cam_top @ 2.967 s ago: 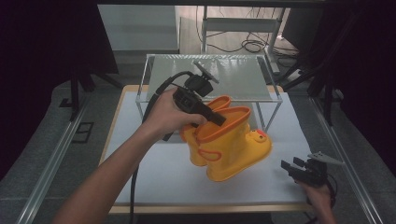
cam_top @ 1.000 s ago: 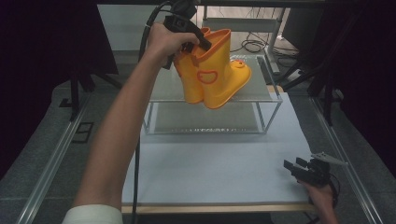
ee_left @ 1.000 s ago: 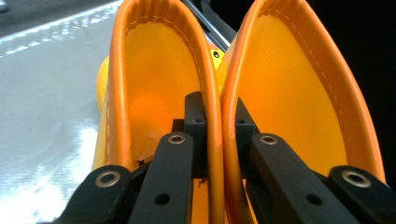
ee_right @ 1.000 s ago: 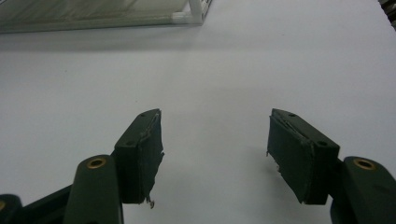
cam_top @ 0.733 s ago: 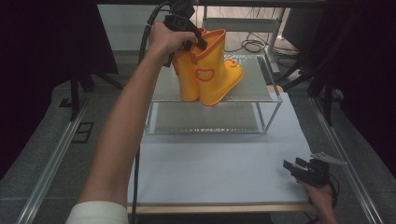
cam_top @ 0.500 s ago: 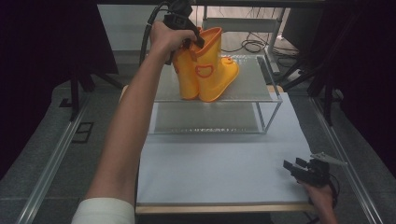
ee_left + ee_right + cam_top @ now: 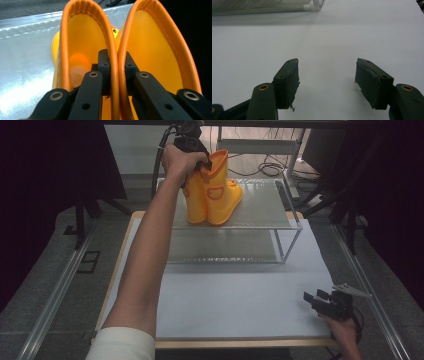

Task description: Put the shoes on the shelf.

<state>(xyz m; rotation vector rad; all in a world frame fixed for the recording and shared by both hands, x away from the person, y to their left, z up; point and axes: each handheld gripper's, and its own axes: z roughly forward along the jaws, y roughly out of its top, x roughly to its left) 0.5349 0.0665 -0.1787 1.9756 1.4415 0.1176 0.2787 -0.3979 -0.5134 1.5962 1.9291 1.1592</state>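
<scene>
Now down on the top shelf [image 7: 260,210] of the rack, off the white table [image 7: 240,295], yellow boots [image 7: 212,195] standing under the left gripper [image 7: 192,150], jaws clamped on both adjoining cuffs, placing nearly done; right gripper [image 7: 327,302] gaping, idle

Pair of boots [image 7: 212,195] stands side by side on the top shelf of the rack [image 7: 280,215], toward its left half. Rack sits at the far end of the worktop [image 7: 230,295]. Left gripper [image 7: 192,142] above the boots, jaws pinching the two adjoining boot rims; right gripper [image 7: 327,302] at the worktop's near right corner.
</scene>
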